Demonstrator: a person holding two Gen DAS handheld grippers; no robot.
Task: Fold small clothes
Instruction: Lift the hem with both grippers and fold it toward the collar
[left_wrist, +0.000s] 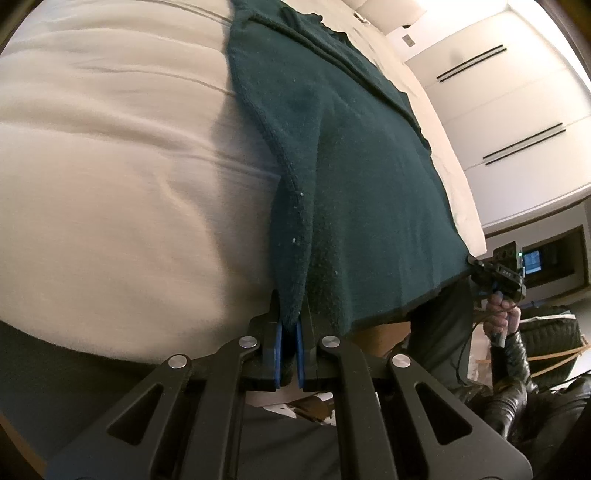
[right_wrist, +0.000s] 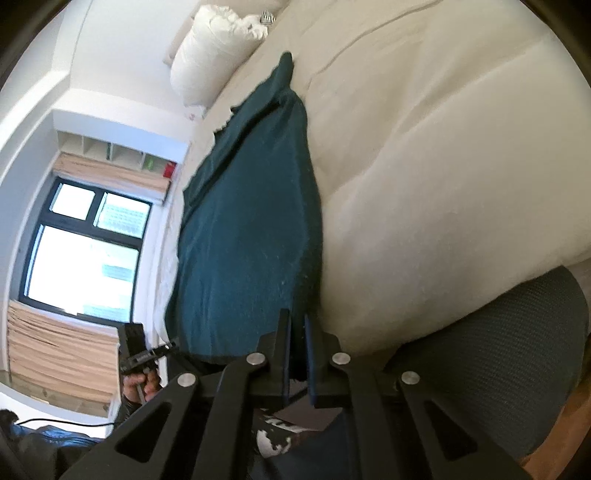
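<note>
A dark green knitted garment (left_wrist: 343, 177) lies stretched over the cream duvet (left_wrist: 110, 166) of a bed. My left gripper (left_wrist: 290, 314) is shut on its near left corner at the bed's edge. My right gripper (right_wrist: 297, 325) is shut on the other near corner of the garment (right_wrist: 251, 229). The near hem hangs taut between the two. Each gripper shows in the other's view: the right one (left_wrist: 476, 266) at the hem's right end, the left one (right_wrist: 171, 347) at its left end.
A white pillow (right_wrist: 214, 48) lies at the head of the bed. White wardrobe doors (left_wrist: 498, 110) stand beyond the bed on one side, a window (right_wrist: 85, 251) on the other. A grey mattress edge (right_wrist: 498, 350) shows below the duvet (right_wrist: 443, 166).
</note>
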